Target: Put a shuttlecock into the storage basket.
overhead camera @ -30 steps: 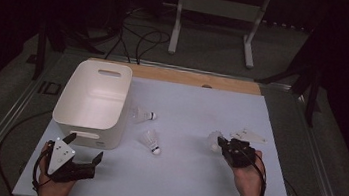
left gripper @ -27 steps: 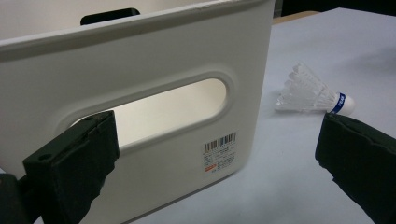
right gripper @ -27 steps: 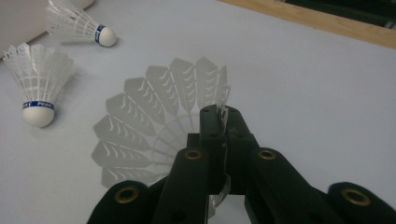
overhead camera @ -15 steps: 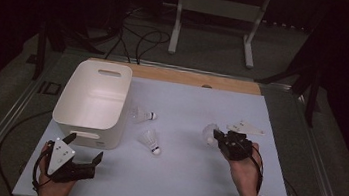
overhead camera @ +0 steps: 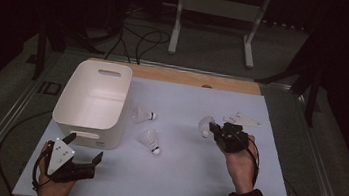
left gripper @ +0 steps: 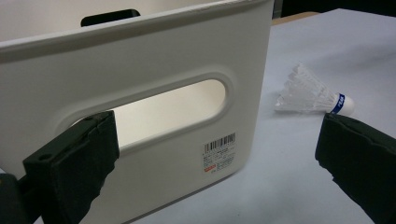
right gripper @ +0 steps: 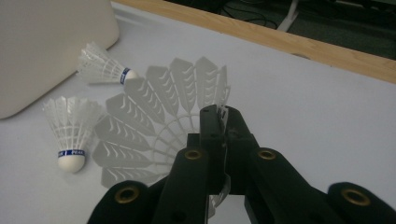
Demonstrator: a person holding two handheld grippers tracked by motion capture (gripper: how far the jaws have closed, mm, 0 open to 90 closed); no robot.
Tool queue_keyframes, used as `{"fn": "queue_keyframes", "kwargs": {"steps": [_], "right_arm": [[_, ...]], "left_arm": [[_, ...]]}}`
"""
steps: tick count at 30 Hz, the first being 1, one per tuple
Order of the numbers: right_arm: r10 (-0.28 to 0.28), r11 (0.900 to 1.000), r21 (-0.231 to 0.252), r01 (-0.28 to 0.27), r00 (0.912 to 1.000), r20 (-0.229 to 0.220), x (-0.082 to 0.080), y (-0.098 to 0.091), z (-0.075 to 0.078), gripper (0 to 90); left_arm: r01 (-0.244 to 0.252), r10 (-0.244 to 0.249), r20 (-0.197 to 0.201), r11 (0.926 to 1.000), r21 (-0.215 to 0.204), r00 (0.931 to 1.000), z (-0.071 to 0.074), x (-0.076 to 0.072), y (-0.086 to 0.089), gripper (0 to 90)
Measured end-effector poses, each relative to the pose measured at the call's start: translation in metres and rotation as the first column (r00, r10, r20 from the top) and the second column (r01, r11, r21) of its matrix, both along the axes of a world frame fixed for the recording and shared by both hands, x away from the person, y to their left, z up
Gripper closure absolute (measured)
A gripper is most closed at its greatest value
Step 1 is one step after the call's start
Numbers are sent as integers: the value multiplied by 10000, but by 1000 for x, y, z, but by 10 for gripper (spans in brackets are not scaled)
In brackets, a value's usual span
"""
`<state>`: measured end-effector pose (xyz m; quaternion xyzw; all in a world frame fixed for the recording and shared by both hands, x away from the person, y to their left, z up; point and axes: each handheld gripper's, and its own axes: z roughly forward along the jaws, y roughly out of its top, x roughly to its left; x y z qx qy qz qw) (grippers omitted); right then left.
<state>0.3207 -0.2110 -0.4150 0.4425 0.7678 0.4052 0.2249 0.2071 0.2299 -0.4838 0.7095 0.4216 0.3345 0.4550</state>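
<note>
Black jaws of the right gripper pinch the feather skirt of a white shuttlecock, held above the pale blue table (right of centre in the high view). Two more shuttlecocks lie between it and the white bin. Near that bin's front wall, the left gripper rests with jaws spread, holding nothing.

shuttlecock, lower left of the right gripper view: "PEAK" on its blue band;
white bin barcode sticker: print too small to read
</note>
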Motion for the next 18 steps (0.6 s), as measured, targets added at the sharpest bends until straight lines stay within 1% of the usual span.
{"fn": "queue_keyframes", "kwargs": {"steps": [7, 11, 18], "right_arm": [[47, 9998, 193, -49, 10000, 85, 5, 6, 6, 890], [40, 9999, 135, -41, 9999, 108, 8, 10, 10, 889], [77, 9998, 179, -79, 9999, 119, 13, 15, 15, 890]], "left_arm": [[-19, 19, 10, 10000, -32, 10000, 0, 0, 1, 2], [-7, 7, 5, 10000, 11, 10000, 0, 0, 1, 2], [-7, 7, 3, 10000, 21, 10000, 0, 0, 0, 2]]}}
